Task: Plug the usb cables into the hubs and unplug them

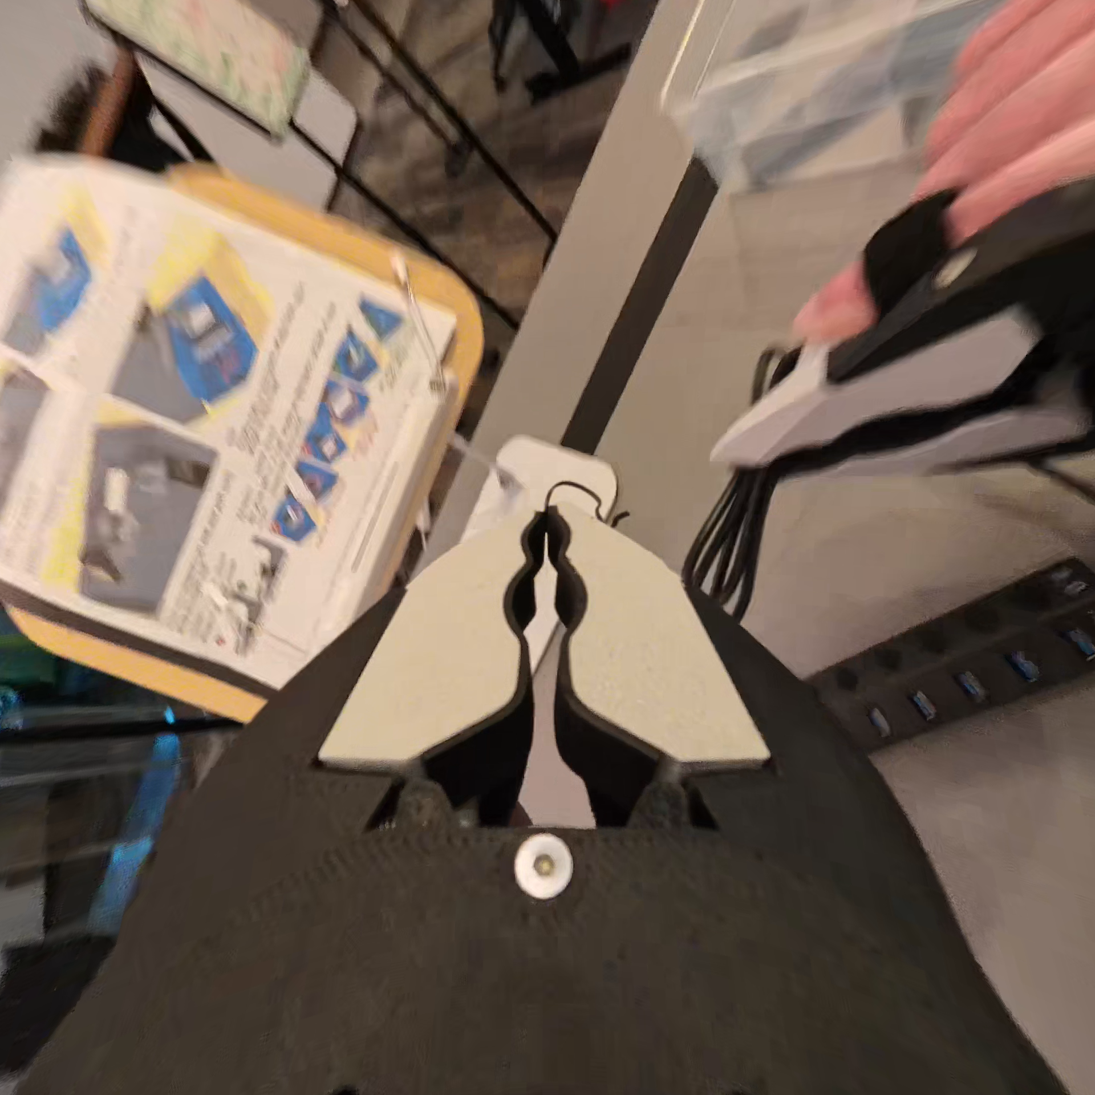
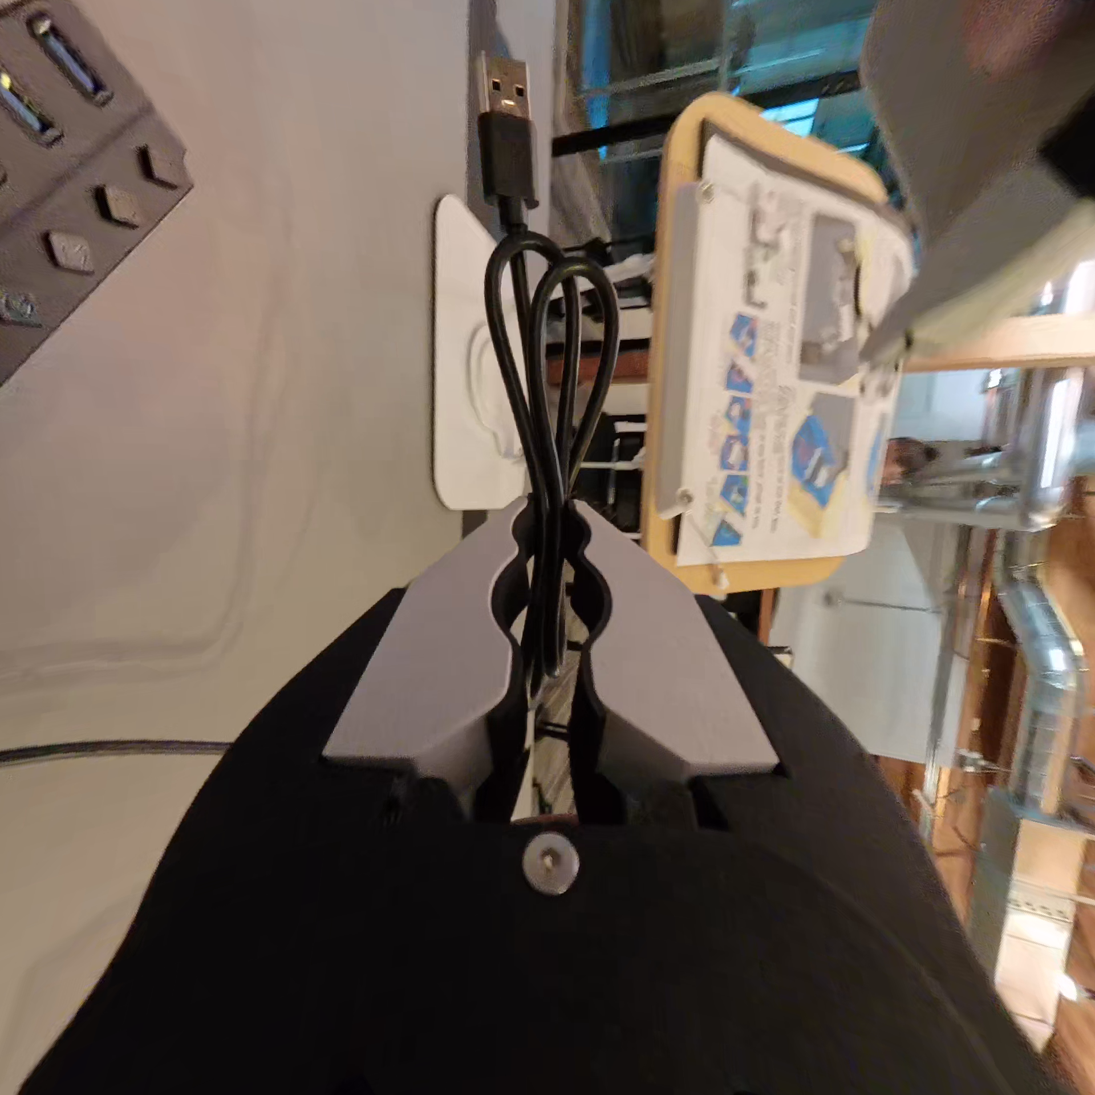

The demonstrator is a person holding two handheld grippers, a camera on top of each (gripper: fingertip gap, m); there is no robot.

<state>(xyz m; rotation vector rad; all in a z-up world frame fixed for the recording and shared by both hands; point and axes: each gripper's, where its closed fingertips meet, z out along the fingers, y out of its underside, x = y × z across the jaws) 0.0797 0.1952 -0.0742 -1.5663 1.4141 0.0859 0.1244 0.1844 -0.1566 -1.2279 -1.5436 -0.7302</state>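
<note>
While its jaws clamp a folded black USB cable (image 2: 548, 415), the right gripper (image 2: 548, 521) hangs above the grey table (image 2: 266, 415).
The cable's loops and USB-A plug (image 2: 508, 106) stick out past the fingertips; a black multi-port USB hub (image 2: 77, 195) lies well to their left. The left gripper (image 1: 548, 521) has its jaws together, with a thin dark strand showing at the tips. Beyond stands a tray (image 1: 450, 296) bearing a printed sheet (image 1: 207, 415).
</note>
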